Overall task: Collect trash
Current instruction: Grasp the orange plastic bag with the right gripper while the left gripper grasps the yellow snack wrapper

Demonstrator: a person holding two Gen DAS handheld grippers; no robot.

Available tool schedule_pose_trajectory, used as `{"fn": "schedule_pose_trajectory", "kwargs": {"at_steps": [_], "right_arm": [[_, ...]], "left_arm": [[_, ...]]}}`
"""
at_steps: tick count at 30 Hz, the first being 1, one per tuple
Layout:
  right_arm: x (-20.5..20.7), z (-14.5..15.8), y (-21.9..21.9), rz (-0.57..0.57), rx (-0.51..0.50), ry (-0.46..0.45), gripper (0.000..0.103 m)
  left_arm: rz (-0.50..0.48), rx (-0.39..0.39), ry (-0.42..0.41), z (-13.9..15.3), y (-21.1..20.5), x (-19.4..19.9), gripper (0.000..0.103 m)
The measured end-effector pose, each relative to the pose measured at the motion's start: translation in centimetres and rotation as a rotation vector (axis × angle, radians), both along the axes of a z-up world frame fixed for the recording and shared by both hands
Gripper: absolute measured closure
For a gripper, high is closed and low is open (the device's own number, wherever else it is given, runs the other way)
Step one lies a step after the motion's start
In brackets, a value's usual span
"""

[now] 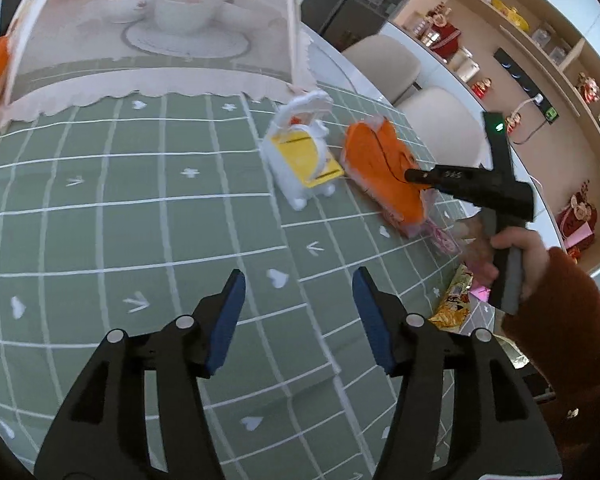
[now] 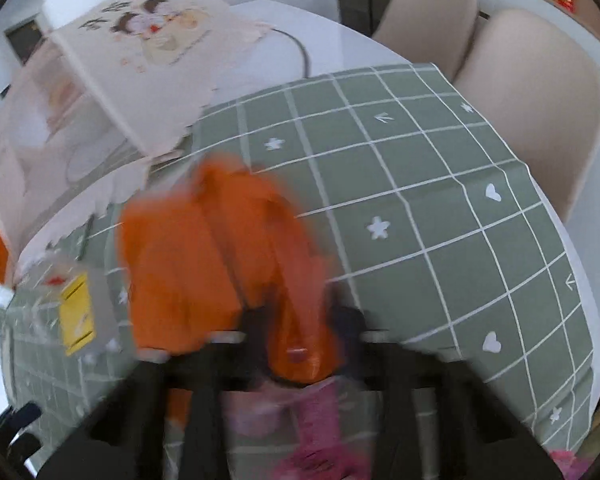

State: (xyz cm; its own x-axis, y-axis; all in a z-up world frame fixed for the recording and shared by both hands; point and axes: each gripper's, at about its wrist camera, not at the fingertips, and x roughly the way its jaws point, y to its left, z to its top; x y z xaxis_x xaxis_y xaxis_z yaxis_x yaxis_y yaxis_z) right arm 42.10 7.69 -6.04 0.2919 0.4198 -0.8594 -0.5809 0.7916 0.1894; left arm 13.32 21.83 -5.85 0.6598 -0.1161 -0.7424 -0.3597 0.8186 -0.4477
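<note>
The orange wrapper (image 2: 220, 264) was judged light, thin and crinkly, best pinched at an edge; it lay on the worktop (image 1: 100, 220), clamped between the right tongs (image 2: 296, 332). The left tongs (image 1: 298, 320) were held apart, empty. A white packet (image 1: 300, 152) lay just beyond, unobstructing.

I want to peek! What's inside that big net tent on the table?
Through the net cover you can see a big white bowl with something pink in it, a smaller bowl beside it, and a round mat underneath. The netting blurs any food, so I can't tell.
</note>
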Motion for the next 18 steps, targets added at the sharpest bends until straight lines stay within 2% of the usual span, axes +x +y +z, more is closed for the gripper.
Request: {"fn": "schedule_pose_trajectory", "kwargs": {"at_steps": [2, 5, 10, 14, 18], "right_arm": [[-0.8, 2.5, -1.0, 0.024, 0.060, -0.030, 0.089], [-1.3, 6.6, -2.9, 0.000, 0.118, -0.094, 0.089], [-2.5, 12.3, -7.4, -0.092, 0.109, -0.246, 0.089], [-3.4, 13.8, -11.2, -0.158, 0.107, -0.279, 0.089], [-4.3, 13.9, -14.9, -0.220, 0.127, -0.282, 0.089]], "left_arm": [[-0.032, -0.003, -0.011, 0.1, -0.9, 0.9, 0.050], [-0.111, 0.022, -0.029, 0.8, -3.0, 2.4, 0.050], [-0.326, 0.087, -0.052, 1.5, -8.3, 4.8, 0.050], [-0.502, 0.158, -0.064, 1.4, -13.5, 6.3, 0.050], [-0.553, 0.229, -0.035, 0.5, -16.9, 8.3, 0.050]]}}
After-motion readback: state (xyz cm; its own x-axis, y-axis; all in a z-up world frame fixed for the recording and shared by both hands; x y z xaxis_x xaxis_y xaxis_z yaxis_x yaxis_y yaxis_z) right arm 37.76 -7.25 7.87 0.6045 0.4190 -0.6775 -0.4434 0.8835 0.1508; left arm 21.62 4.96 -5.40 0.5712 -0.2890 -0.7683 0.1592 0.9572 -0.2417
